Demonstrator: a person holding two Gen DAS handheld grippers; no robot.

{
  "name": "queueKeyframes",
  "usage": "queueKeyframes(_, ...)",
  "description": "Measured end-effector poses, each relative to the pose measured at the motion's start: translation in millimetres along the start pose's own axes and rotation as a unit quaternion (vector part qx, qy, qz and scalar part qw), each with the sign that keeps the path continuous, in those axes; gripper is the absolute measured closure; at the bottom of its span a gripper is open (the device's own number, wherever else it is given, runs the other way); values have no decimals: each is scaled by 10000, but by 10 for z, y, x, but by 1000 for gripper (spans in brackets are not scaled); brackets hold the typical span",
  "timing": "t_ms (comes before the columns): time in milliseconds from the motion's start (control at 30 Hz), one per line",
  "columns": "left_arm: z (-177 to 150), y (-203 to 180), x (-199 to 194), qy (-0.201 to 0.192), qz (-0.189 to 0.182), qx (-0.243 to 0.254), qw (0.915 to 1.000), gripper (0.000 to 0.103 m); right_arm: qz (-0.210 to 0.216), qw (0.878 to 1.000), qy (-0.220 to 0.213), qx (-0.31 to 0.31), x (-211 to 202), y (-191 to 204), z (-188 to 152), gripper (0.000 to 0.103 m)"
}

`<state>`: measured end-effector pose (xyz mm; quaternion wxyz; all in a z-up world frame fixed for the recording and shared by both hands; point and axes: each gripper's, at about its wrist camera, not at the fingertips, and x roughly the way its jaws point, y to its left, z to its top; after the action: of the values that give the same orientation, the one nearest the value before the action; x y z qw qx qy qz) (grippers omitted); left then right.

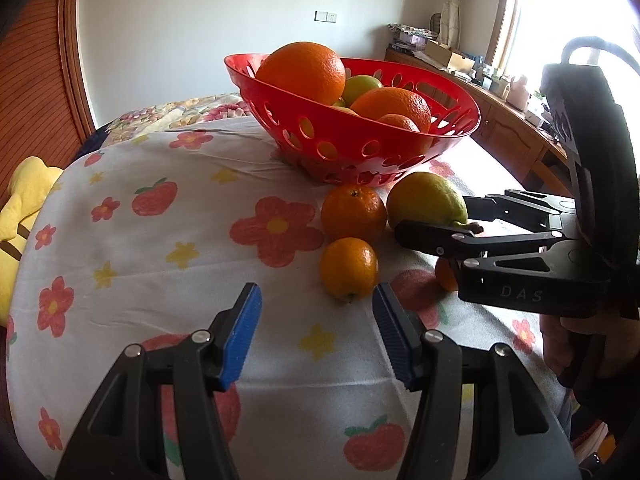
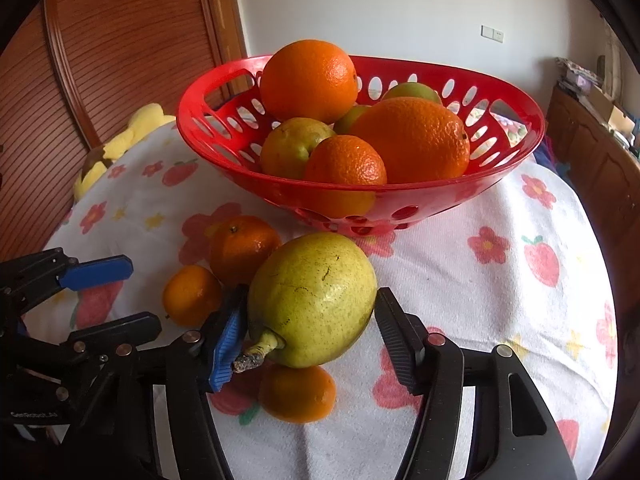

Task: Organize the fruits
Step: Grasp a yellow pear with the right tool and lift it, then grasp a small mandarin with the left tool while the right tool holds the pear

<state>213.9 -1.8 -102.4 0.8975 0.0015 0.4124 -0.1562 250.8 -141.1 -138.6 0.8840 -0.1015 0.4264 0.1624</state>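
Observation:
A yellow-green pear [image 2: 316, 296] sits between the fingers of my right gripper [image 2: 310, 320], and both pads touch its sides, so the grip is shut on it. Its stem points back toward the camera. In the left wrist view the same pear [image 1: 424, 198] shows at the right gripper [image 1: 432, 214]. Two mandarins [image 1: 354, 212] [image 1: 349, 268] lie on the cloth beside it, and a third [image 2: 297, 394] lies under the right gripper. My left gripper [image 1: 318, 308] is open with nothing between its blue pads, just short of the nearest mandarin. A red basket [image 1: 460, 120] behind them holds oranges and green fruit.
A white cloth with flowers and strawberries [image 1: 160, 240] covers the surface. A yellow plush toy [image 1: 24, 200] lies at the left edge. A wooden louvred door [image 2: 100, 60] stands behind on the left, and a wooden sideboard [image 1: 512, 128] runs along the right wall under a window.

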Motion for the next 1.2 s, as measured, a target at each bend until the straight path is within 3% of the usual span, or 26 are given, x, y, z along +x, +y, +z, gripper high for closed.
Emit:
queueKeyframes(267, 56, -77, 57, 56, 3, 21, 10000, 45, 142, 9996, -235, -59, -196, -37, -30, 40)
queueKeyframes(700, 136, -185, 159, 85, -112, 153, 9998, 45, 199, 9983, -415, 356, -545, -390, -217, 39)
queueKeyframes(1200, 169, -219, 275, 213, -74, 234, 9995, 59, 59, 9975, -218, 664, -534, -635, -507, 39)
